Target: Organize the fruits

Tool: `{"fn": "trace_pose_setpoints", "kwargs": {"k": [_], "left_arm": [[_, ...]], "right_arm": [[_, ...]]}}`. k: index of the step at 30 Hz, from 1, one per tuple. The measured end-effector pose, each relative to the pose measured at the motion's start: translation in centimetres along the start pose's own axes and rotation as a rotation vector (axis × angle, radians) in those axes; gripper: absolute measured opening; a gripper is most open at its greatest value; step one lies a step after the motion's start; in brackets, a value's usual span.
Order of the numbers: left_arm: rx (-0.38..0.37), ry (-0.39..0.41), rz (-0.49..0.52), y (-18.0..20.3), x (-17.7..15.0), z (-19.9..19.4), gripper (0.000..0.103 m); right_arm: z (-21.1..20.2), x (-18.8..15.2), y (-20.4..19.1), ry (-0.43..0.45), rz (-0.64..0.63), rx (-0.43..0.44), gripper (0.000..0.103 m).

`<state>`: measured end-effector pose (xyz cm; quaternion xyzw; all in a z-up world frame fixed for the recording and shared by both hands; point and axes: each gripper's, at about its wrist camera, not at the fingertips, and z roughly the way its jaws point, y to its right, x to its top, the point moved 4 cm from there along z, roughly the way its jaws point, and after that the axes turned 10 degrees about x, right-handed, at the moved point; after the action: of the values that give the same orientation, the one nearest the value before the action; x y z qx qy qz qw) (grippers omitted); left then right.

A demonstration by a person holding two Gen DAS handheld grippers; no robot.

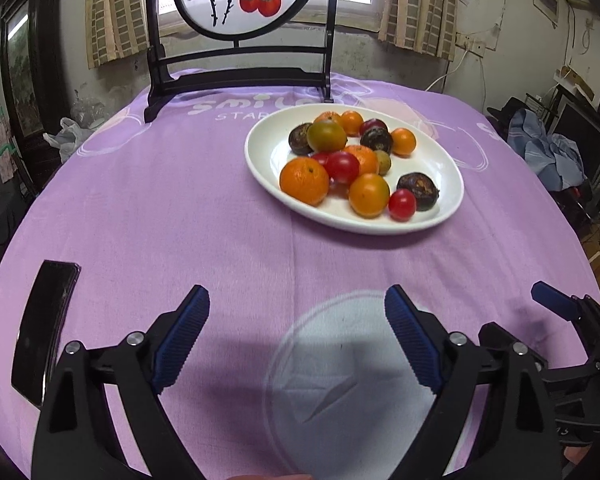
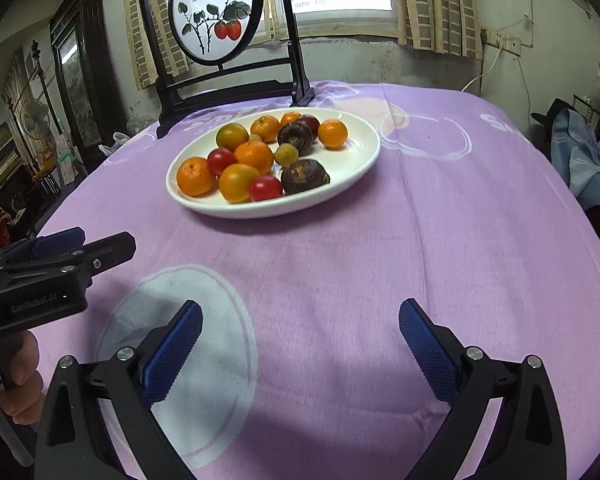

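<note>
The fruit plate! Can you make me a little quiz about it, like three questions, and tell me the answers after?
1. True or false: every fruit lies on the white oval plate, none on the purple tablecloth.
2. What is between the fingers of the left gripper and right gripper: A) a tangerine, B) nothing, C) a tomato?
3. Fill in: the fruit nearest the plate's front rim, beside the dark brown fruit, is a small red ____.

Key: 1 true; 2 B; 3 tomato.
</note>
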<state>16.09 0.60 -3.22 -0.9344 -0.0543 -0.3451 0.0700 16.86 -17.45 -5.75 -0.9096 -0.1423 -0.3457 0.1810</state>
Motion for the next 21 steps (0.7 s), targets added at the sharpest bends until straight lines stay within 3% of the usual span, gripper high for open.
{"fn": "trace_pose_setpoints", "kwargs": {"k": [12,17,21], "left_arm": [[-0.016,-0.009,0.039,0.6,-2.2,0.9,0.09],[-0.006,-0.032,0.061,0.9,-2.5,1.4,0.091],[0.054,-0.033,0.072,0.8,-2.8,1.9,0.091]], "right_arm": [[0.4,-0.9,0.3,-0.012,-0.021,-0.031,0.1],[1.0,-1.4,0.2,-0.061,-0.036,-0.065,0.1],[1.4,-1.8,0.5,-0.087,-0.026,-0.074,0.1]]}}
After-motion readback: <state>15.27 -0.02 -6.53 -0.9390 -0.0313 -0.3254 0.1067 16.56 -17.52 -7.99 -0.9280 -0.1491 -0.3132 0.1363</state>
